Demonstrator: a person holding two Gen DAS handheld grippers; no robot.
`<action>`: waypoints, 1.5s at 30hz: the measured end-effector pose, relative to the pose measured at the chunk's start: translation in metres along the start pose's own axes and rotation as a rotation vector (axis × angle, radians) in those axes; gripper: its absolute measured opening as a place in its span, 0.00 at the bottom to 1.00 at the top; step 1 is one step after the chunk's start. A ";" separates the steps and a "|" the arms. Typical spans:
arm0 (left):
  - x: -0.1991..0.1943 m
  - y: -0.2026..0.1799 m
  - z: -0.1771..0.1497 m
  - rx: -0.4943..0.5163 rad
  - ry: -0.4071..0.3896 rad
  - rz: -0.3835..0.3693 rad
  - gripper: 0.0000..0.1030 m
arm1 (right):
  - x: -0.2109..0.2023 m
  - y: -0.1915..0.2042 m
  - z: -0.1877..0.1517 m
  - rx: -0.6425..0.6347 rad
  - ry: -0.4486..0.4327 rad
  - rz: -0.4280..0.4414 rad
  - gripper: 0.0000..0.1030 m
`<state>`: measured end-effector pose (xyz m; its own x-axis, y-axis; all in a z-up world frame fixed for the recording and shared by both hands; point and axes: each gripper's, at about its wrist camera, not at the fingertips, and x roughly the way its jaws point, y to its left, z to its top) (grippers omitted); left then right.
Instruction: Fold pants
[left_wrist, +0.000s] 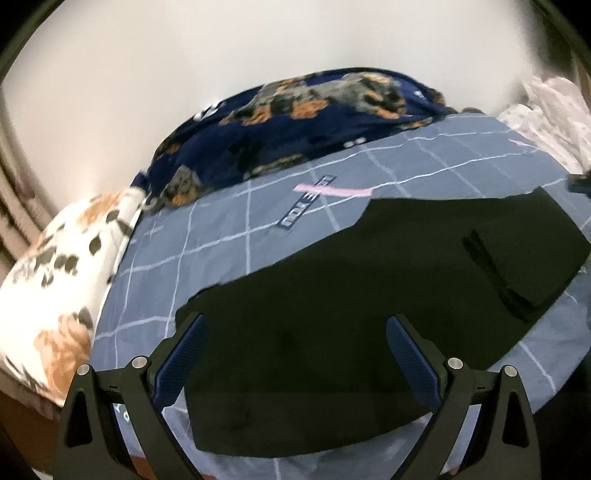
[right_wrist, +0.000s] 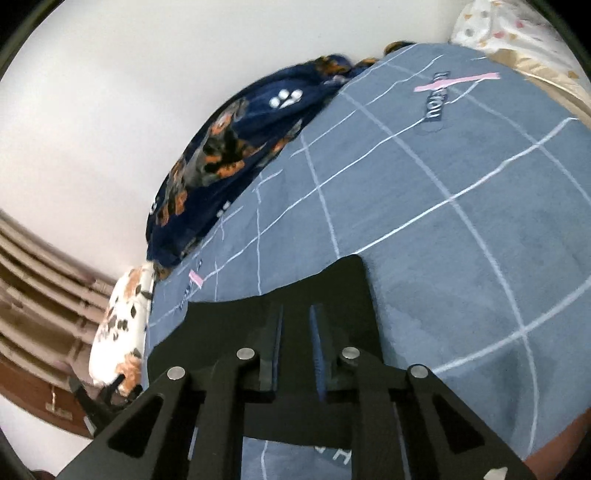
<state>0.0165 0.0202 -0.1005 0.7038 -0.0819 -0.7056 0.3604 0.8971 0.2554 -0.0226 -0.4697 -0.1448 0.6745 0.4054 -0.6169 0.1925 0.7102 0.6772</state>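
Observation:
Black pants (left_wrist: 369, 295) lie spread flat across the blue-grey checked bedsheet (left_wrist: 221, 240). My left gripper (left_wrist: 297, 319) hovers over one end of them, its blue-padded fingers (left_wrist: 184, 354) wide apart with nothing held. In the right wrist view the pants (right_wrist: 343, 288) fill the space under and ahead of my right gripper (right_wrist: 297, 308), near their far corner. Its jaws stand close together, with only a narrow slot that the black cloth fills. The right gripper's body shows as a dark shape (left_wrist: 580, 182) at the right edge of the left wrist view.
A dark blue blanket with orange and grey dog prints (left_wrist: 295, 122) is heaped along the white wall. A white flower-print pillow (left_wrist: 55, 280) lies at the left end of the bed, and pale patterned bedding (left_wrist: 554, 110) at the right. Bare sheet (right_wrist: 461, 184) stretches beyond the pants.

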 end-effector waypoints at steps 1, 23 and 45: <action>-0.002 -0.005 0.003 0.010 -0.005 -0.003 0.94 | 0.009 0.002 0.002 -0.022 0.010 -0.005 0.14; -0.001 -0.068 0.028 0.052 0.022 -0.081 0.94 | 0.019 0.099 0.000 -0.487 -0.094 -0.413 0.11; -0.008 -0.052 0.024 -0.021 0.017 -0.078 0.94 | 0.005 0.225 -0.024 -0.798 -0.229 -0.565 0.34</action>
<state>0.0072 -0.0368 -0.0926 0.6635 -0.1443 -0.7342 0.4004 0.8974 0.1855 0.0069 -0.2938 -0.0057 0.7690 -0.1714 -0.6159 0.0493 0.9764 -0.2101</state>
